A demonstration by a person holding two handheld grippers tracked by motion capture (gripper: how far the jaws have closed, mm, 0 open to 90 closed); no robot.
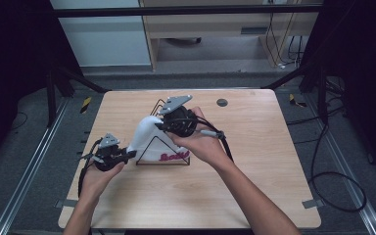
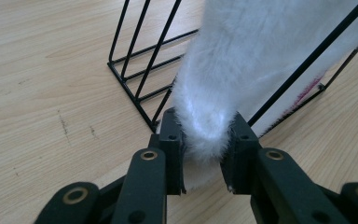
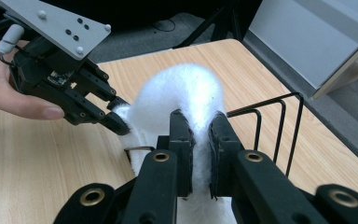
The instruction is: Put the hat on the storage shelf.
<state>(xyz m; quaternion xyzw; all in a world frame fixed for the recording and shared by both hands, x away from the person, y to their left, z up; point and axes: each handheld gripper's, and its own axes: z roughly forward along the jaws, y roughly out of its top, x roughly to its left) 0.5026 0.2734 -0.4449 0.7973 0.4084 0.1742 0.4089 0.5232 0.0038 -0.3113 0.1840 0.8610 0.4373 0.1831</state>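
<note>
At the centre of the high view a white plush (image 1: 147,137) lies in a black wire rack (image 1: 162,152) on the table (image 1: 254,147). The left gripper (image 2: 205,147) pinches its fuzzy lower end; the right gripper (image 3: 200,135) pinches the top fold. Red lettering at the plush's lower right is too blurred to read. The rack's far wires are partly hidden behind the plush and the right hand (image 1: 203,144).
</note>
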